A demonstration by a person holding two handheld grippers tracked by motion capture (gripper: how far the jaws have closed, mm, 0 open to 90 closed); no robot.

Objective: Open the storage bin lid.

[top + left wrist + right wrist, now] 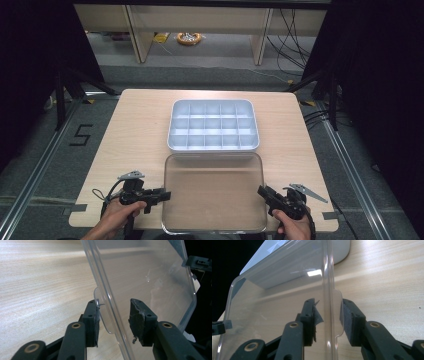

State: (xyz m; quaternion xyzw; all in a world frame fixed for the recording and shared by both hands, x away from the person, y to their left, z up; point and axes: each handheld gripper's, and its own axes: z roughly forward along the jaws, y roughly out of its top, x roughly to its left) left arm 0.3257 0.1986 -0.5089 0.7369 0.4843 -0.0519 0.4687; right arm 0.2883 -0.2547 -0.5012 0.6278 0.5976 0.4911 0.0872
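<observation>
Your left tool (pixel 162 195) sits at the left rim of the clear lid (pixel 214 192), near the desk's (pixel 135 130) front-left corner. In the left gripper view its jaws straddle the lid's rim and small rounded tab (pixel 103 315); one pad lies against the tab, while the other stands off the clear wall, so the left tool is released around the rim, not clamped. Your right tool (pixel 261 191) sits at the lid's right rim, near the front-right corner. In the right gripper view its jaws stand either side of that rim and its tab (pixel 337 312) with the pads close in, a narrow, clenched grasp on the lid.

The lid lies flat at the front edge of the desk, its near rim reaching just past that edge and its far rim just beside the grey tray (pixel 214 126). It is thin, transparent plastic, a rounded rectangle with a raised lip. The tray is opaque, pale grey, divided into a grid of square cells, and sits at the desk's middle.

Bare light wood grain lies open on both sides of lid and tray, and along the far edge.
</observation>
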